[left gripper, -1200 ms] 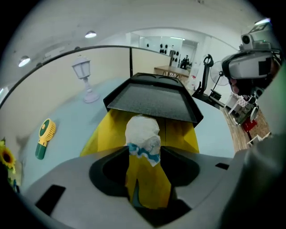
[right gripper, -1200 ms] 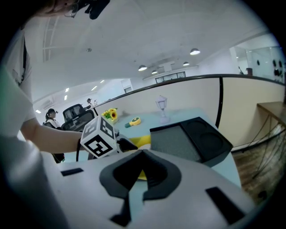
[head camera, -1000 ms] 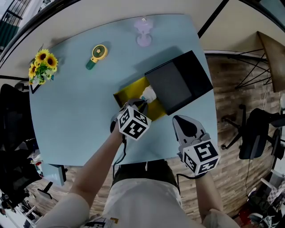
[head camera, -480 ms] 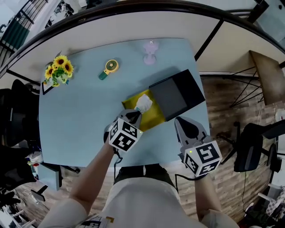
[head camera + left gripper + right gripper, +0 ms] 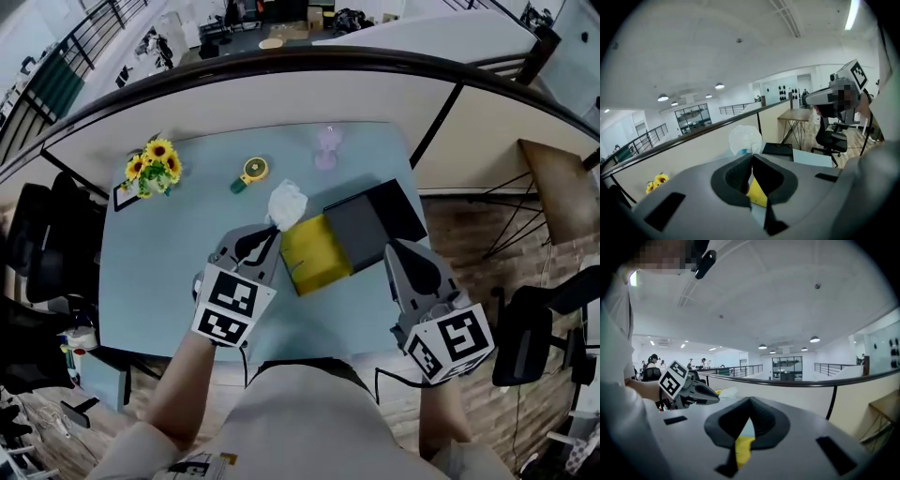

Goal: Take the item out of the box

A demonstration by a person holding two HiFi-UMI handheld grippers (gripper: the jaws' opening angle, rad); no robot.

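A yellow open box [image 5: 314, 251] lies on the light blue table [image 5: 169, 253], and its black lid [image 5: 370, 220] rests against its right side. My left gripper [image 5: 271, 230] is shut on a crumpled white item [image 5: 286, 202] and holds it above the table, just left of the box's far corner. In the left gripper view the white item [image 5: 745, 139] sticks up beyond the closed jaws of the gripper [image 5: 751, 157]. My right gripper [image 5: 401, 253] hovers right of the box, jaws together and empty; in the right gripper view it [image 5: 750, 401] points over the box.
A sunflower bunch [image 5: 155, 164] stands at the table's far left. A yellow tape measure [image 5: 251, 172] and a small pink object [image 5: 326, 147] lie near the far edge. Office chairs [image 5: 539, 328] stand on the floor to the right.
My left gripper rose out of the box with the white item and moved left, away from it. The right gripper stayed beside the box. The head camera pulled back.
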